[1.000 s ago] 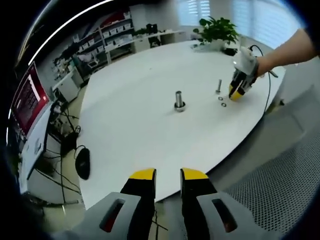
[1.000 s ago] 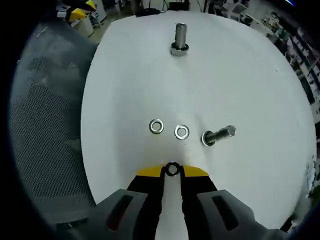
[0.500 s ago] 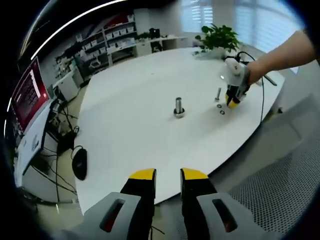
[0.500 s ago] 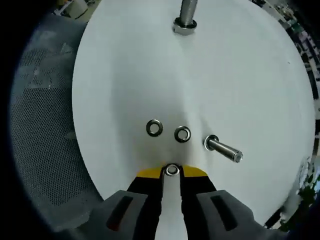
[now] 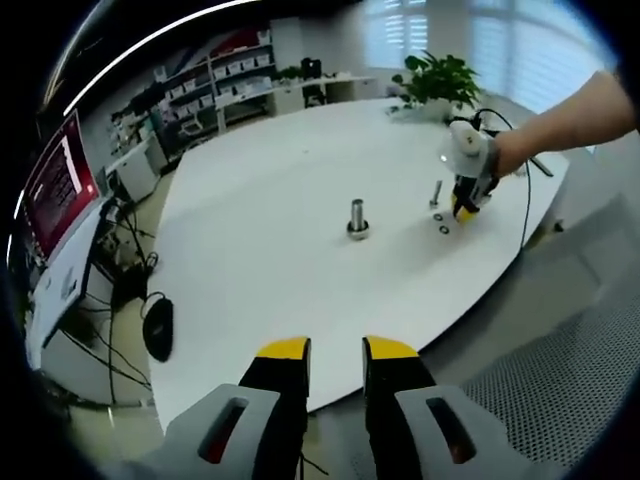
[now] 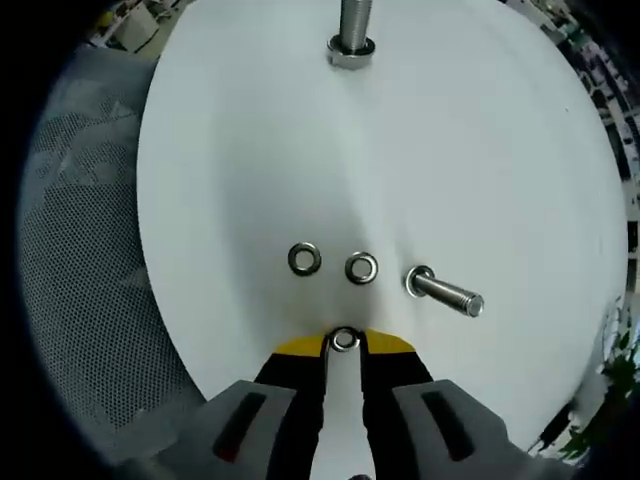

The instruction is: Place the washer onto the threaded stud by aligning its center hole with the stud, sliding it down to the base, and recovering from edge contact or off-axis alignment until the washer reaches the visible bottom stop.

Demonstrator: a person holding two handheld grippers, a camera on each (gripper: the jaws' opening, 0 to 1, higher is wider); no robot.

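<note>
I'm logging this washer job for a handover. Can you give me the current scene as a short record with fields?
surface: white table
target: upright threaded stud on a nut-like base, no washer visibly on it
right gripper: shut on held washer, gripped at its fingertips, short of the stud
loose washers: two lying flat side by side between gripper and stud
spare bolt: stands on its head beside those washers
left gripper: fingers slightly apart, holding nothing, back off the table edge
task state: washer not yet on stud
</note>
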